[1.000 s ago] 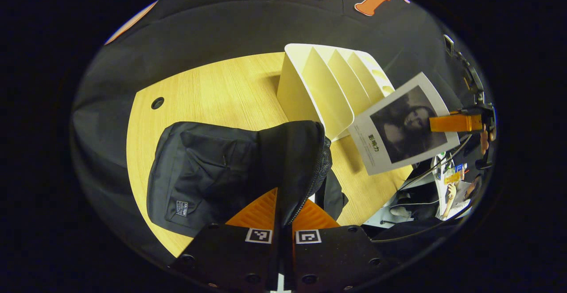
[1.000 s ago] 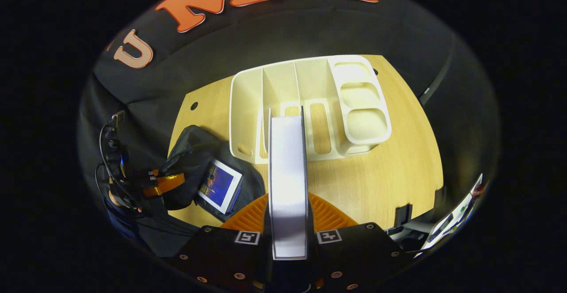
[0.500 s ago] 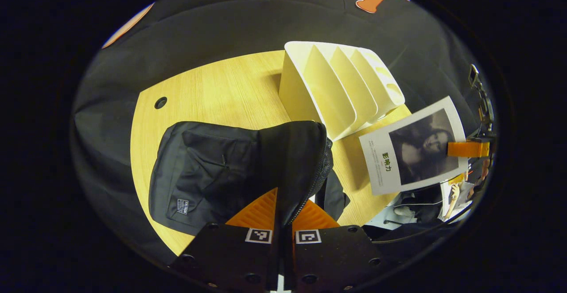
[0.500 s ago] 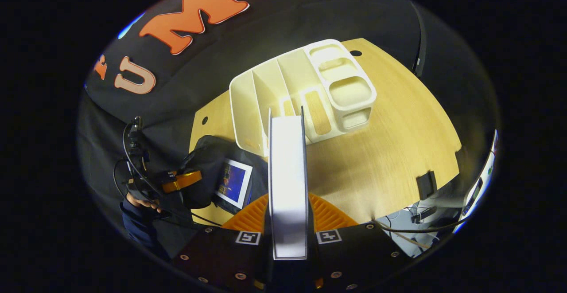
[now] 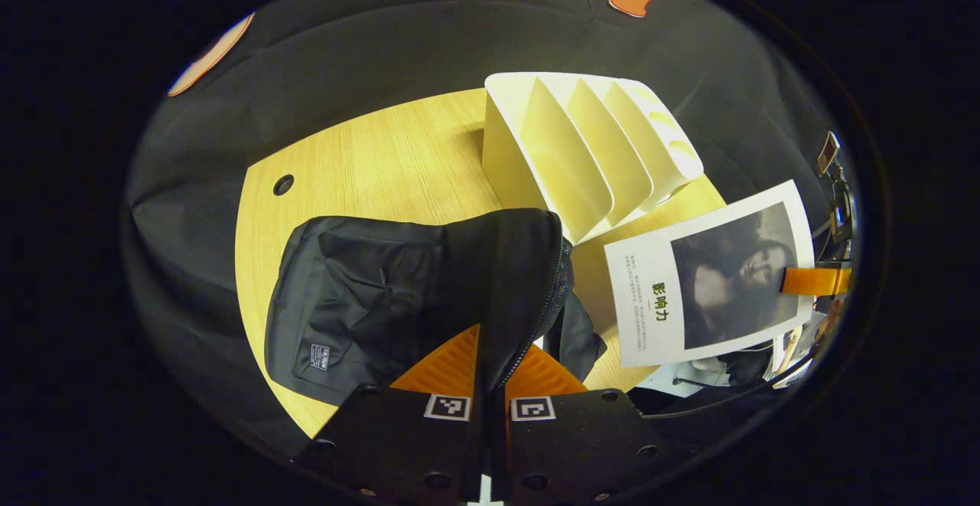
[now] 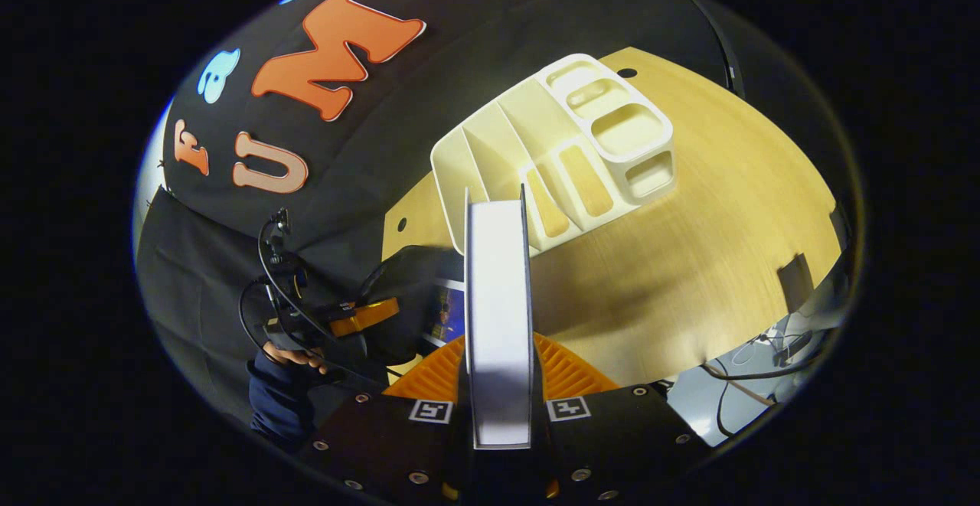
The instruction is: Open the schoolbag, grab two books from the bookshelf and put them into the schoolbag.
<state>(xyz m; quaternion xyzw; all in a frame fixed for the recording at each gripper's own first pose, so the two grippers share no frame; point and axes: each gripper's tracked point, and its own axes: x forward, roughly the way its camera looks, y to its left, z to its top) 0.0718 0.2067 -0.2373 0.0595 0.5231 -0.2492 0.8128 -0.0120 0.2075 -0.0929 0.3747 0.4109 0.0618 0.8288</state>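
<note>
Clamping the schoolbag (image 5: 398,292) flap, left tongs (image 5: 490,383); right tongs (image 6: 498,383) grip a book (image 6: 498,299).

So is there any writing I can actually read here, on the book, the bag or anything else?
"影响力": green title on the cover of the held book.
Grey lines beside that title: too small to read.
Patch on the schoolbag: too small to read.
Square markers: black-and-white patterns, no words.

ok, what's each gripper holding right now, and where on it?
Left gripper: shut on the schoolbag, pinching the raised edge of its opened flap by the zipper. Right gripper: shut on a book, gripped at one edge, its page edges facing the camera.
</note>
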